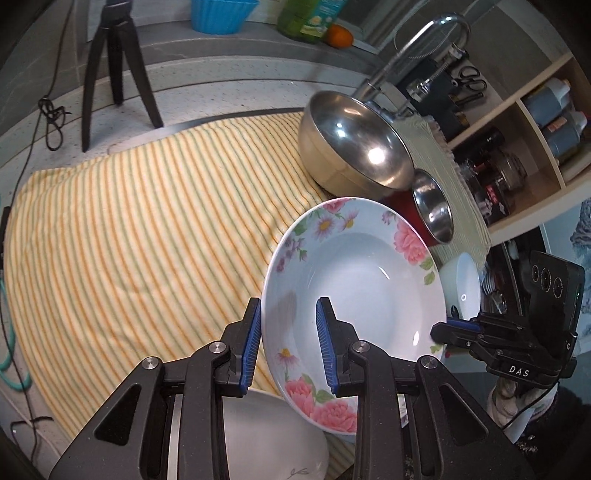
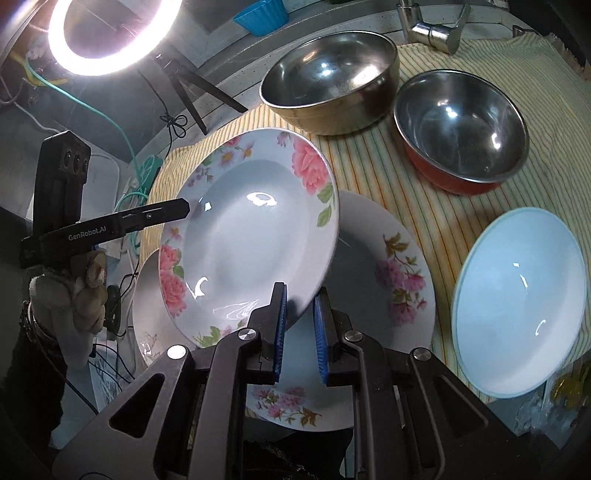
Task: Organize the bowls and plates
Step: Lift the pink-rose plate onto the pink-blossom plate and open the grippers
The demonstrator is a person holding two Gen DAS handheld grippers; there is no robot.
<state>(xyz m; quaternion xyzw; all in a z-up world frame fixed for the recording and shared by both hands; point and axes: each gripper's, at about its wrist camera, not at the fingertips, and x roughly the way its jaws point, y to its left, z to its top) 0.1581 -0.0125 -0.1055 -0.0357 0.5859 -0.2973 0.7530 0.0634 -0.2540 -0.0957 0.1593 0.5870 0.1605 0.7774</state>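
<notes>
Both claws are gripping one rose-patterned plate (image 2: 255, 229) by opposite edges: the left gripper (image 1: 290, 339) is pinching its rim between blue pads, one pad behind the rim and one inside the well, while the right gripper (image 2: 298, 328) is clamping the opposite edge, its jaws nearly together on the thin rim. That plate is tilting steeply and hanging clear of the striped cloth (image 1: 147, 229), and nothing is lying in its well. Directly beneath the right claw a second floral plate (image 2: 399, 266) is lying flat on the cloth, also empty, and a plain white plate (image 2: 147, 314) is peeking out under the held plate's low edge; it is partly hidden, so whether it is touching the floral one is hard to say. To the right of the right claw a pale blue bowl (image 2: 517, 306) is sitting near the cloth's edge with nothing inside. Ahead of that claw two steel bowls are standing just beside each other: a large steel bowl (image 2: 328, 77) and a red-sided steel bowl (image 2: 461, 125), both bare inside. Beyond the large one a faucet (image 2: 432, 29) is showing. Past the left claw a black tripod (image 1: 114, 74) is standing beyond the cloth's far edge, and a blue tub (image 1: 221, 14) is sitting on a ledge behind it.
</notes>
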